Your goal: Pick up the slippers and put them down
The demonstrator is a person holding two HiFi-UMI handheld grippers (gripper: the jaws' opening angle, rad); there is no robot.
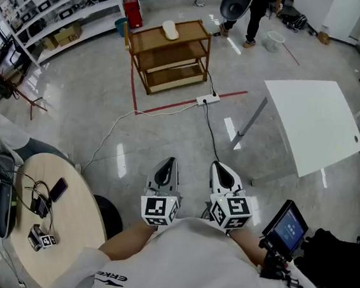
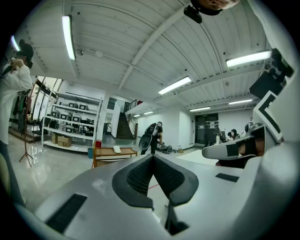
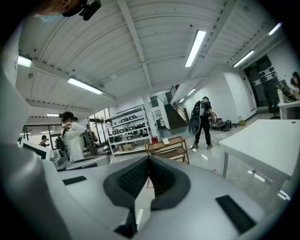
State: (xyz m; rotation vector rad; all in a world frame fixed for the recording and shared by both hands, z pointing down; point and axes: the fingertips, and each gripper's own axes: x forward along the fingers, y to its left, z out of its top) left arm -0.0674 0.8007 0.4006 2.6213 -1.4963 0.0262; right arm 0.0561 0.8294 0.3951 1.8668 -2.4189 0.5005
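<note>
A white slipper (image 1: 170, 29) lies on the top board of a wooden shelf rack (image 1: 192, 38), far across the floor from me. It shows small in the left gripper view, slipper (image 2: 116, 149), and in the right gripper view, slipper (image 3: 165, 140). I hold both grippers side by side close to my body, pointing toward the rack. My left gripper (image 1: 167, 162) is shut, its pads meeting at the tip (image 2: 152, 157) with nothing between them. My right gripper (image 1: 220, 167) is shut and empty too (image 3: 149, 158).
A power strip (image 1: 207, 99) with cables and a red tape line lie on the floor before the rack. A white table (image 1: 316, 122) stands at right, a round wooden table (image 1: 61, 236) with devices at left. A person (image 1: 256, 14) stands beyond the rack. Metal shelving (image 1: 54, 5) lines the far left.
</note>
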